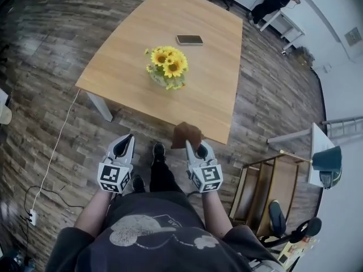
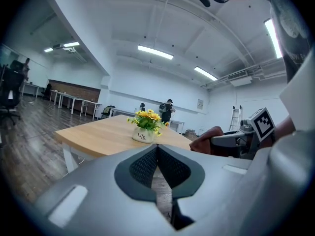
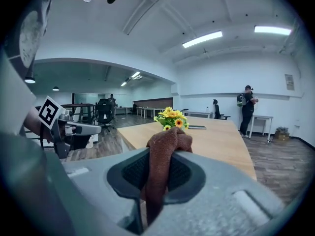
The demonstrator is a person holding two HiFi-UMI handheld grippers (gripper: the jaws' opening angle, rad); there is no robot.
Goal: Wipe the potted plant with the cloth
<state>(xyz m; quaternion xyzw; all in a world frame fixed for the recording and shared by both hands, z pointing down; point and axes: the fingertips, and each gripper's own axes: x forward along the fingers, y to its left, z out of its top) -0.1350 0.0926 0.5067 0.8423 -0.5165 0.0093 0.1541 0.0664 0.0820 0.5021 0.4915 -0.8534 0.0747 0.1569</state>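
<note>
A small white pot of yellow flowers (image 1: 168,68) (image 2: 145,127) (image 3: 172,118) stands near the middle of the wooden table (image 1: 130,67). My right gripper (image 1: 195,146) (image 3: 158,173) is shut on a brown cloth (image 1: 186,134) (image 3: 165,154) (image 2: 206,140), held short of the table's near edge. Beside it on the left, my left gripper (image 1: 125,146) (image 2: 157,168) is shut with nothing between its jaws, also short of the table. Both point toward the plant from a distance.
A dark phone (image 1: 189,39) lies on the table beyond the plant. A white cable (image 1: 54,152) runs along the floor at left. A wooden step frame (image 1: 266,191) and a white side table (image 1: 317,152) stand at right. People and desks are in the background.
</note>
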